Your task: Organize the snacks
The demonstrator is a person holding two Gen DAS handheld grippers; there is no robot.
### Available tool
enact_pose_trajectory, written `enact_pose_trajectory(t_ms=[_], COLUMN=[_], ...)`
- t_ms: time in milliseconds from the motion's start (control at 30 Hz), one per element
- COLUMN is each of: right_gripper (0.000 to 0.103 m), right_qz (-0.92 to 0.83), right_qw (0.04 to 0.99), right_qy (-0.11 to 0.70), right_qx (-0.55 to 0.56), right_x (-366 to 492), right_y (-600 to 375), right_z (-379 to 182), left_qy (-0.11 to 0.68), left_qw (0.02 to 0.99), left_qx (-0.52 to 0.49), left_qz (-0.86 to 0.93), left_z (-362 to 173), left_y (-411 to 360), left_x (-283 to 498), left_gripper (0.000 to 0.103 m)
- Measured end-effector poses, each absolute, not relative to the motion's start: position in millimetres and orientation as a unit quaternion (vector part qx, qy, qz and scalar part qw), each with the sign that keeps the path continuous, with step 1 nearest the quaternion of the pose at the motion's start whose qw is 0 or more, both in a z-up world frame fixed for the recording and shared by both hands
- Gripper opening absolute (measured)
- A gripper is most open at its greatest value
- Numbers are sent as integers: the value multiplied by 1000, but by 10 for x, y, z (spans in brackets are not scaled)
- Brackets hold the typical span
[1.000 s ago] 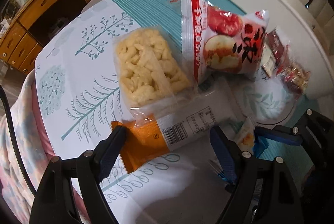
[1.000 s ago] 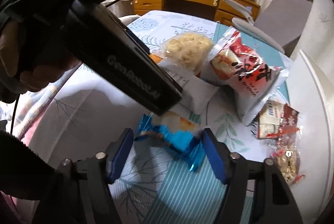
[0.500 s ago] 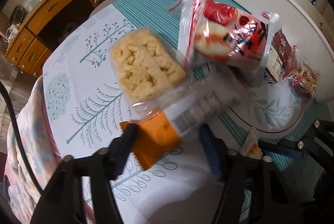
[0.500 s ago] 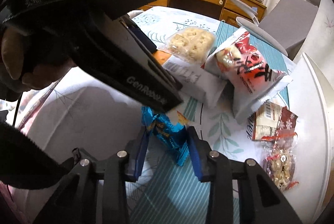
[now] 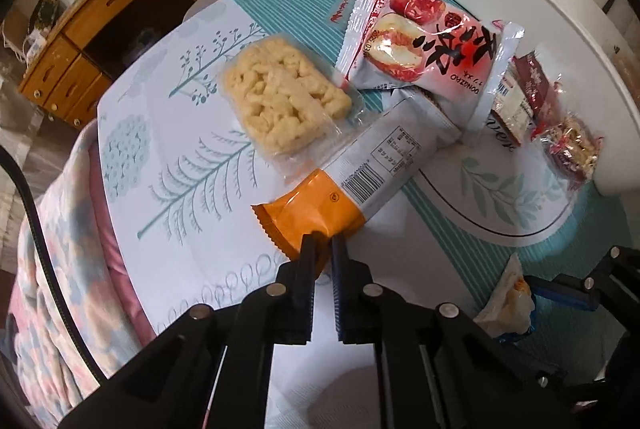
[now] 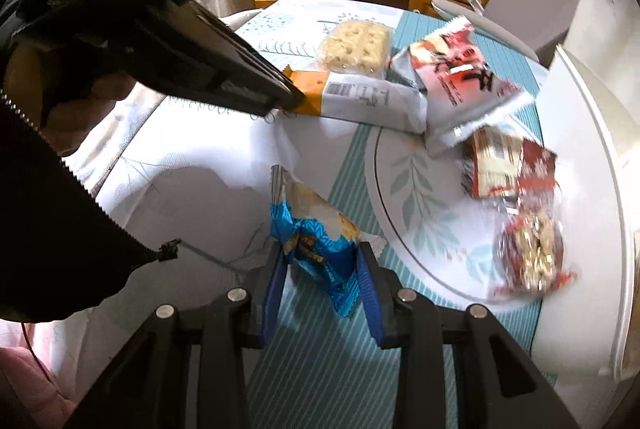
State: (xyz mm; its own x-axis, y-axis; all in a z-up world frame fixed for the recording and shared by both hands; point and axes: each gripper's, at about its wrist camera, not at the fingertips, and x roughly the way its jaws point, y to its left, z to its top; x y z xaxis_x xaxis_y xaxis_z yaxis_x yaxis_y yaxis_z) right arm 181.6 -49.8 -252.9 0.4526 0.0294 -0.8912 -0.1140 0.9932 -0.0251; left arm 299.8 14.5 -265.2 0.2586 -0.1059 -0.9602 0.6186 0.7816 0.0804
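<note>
Left claw [image 5: 323, 243] pinched tight on orange-and-white snack packet [image 5: 360, 181]; right claw [image 6: 320, 261] clamped around blue snack pack [image 6: 316, 241], above table [image 6: 192, 189].

The left gripper [image 5: 323, 243] points steeply down, its two dark fingers [image 5: 305, 269] nearly together and pinching the orange end of a long snack packet [image 5: 320, 205]. The right gripper [image 6: 320, 261] also tilts down, its blue-padded fingers [image 6: 274, 281] partly closed and pressing both sides of a blue snack wrapper [image 6: 316, 249]. A bare hand [image 6: 72, 109] grips the left tool's handle.
</note>
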Motion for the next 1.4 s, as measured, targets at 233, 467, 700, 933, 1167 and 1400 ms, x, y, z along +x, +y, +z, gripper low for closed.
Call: enact_pose_trajectory(t_ms=[233, 467, 700, 933, 1167, 1400], right_gripper=[35, 35, 35, 35, 35, 35], right_qz=[23, -1, -19, -32, -41, -60], right_qw=[848, 848, 845, 840, 840, 836], right_qy=[529, 529, 533, 537, 535, 537], right_qx=[-2, 21, 44, 69, 76, 100], right_x=[1685, 1551, 1449, 1497, 1509, 1457], right_y=[-645, -756, -839, -837, -751, -645], right_z=[-2483, -2466, -2424, -2421, -2408, -2340], left_qy=[564, 563, 572, 563, 546, 532], left_qw=[752, 743, 734, 738, 753, 759], left_qx=[204, 210, 219, 214, 201, 212], left_qz=[-272, -295, -294, -304, -308, -311], left_z=[-2456, -2479, -2696, -2759, -2808, -2841], left_y=[185, 86, 27, 39, 38, 71], left_x=[2978, 3073, 3232, 3319, 3508, 3542], left_gripper=[23, 61, 66, 70, 73, 66])
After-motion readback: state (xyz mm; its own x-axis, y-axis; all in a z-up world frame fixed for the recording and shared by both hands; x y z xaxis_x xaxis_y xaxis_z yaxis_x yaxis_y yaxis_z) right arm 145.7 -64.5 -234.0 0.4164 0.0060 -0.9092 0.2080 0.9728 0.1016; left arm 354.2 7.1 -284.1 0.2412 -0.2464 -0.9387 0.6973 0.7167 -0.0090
